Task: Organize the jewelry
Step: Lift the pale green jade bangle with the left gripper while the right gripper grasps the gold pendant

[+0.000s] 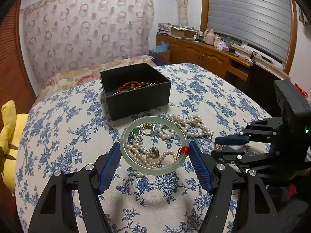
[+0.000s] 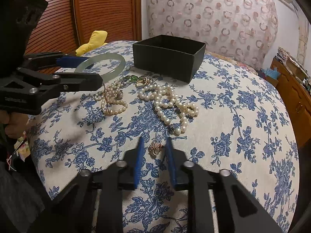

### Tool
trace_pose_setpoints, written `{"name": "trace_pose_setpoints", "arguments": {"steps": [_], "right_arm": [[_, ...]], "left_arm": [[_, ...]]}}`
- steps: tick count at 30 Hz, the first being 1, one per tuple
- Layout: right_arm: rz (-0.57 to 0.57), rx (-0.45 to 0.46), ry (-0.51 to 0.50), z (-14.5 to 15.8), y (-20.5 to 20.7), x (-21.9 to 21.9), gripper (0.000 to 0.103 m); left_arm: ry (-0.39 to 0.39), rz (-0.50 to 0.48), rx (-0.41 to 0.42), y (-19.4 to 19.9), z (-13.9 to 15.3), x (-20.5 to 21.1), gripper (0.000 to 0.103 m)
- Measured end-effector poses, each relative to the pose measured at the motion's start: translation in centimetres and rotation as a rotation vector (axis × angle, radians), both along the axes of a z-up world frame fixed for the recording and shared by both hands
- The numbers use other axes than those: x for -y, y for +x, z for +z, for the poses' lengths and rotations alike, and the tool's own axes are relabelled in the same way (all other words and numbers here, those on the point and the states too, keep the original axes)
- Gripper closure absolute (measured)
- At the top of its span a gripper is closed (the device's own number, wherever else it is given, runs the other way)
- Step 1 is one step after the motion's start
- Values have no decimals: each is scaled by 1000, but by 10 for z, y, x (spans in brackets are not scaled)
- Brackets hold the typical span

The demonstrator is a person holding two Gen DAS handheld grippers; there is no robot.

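My left gripper (image 1: 154,144) is shut on a pale green jade bangle (image 1: 155,168) and holds it level above the bed, one blue pad on each side. A red thread is tied on the bangle. Below it lie pearl strands (image 1: 186,124), a gold ring (image 1: 148,129) and green stones (image 2: 132,77). The right wrist view shows that gripper (image 2: 95,71) with the bangle (image 2: 120,62) at the left. My right gripper (image 2: 154,139) sits low on the bedspread, shut on a small pink-gold ring (image 2: 155,149). Beyond stands the black box (image 1: 140,101) holding dark beads and a red cord bracelet.
The jewelry lies on a blue-flowered bedspread (image 2: 233,116). A yellow plush toy (image 1: 9,132) sits at the bed's left edge. A wooden cabinet (image 1: 204,54) with clutter runs under the window at the right. A person's hand (image 2: 13,124) grips the left tool.
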State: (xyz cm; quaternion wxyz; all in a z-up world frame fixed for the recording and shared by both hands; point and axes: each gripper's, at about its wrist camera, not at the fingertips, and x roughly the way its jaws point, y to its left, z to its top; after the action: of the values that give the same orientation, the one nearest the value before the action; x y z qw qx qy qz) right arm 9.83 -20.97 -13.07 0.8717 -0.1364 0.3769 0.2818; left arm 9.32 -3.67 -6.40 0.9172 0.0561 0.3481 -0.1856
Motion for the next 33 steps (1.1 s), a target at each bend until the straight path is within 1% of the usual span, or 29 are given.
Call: {"name": "trace_pose_setpoints", "arguments": {"steps": [6, 15, 25, 33], "right_arm": [[4, 9, 13, 4, 1, 2, 86], [14, 69, 32, 31, 6, 3, 86], [24, 141, 41, 66, 35, -8, 86], [20, 169, 46, 84, 65, -21, 86]], "left_arm": [[-14, 6, 14, 0, 6, -2, 35], [-15, 29, 41, 7, 18, -7, 35], [-23, 67, 72, 22, 31, -19, 35], [-30, 89, 85, 37, 40, -25, 35]]}}
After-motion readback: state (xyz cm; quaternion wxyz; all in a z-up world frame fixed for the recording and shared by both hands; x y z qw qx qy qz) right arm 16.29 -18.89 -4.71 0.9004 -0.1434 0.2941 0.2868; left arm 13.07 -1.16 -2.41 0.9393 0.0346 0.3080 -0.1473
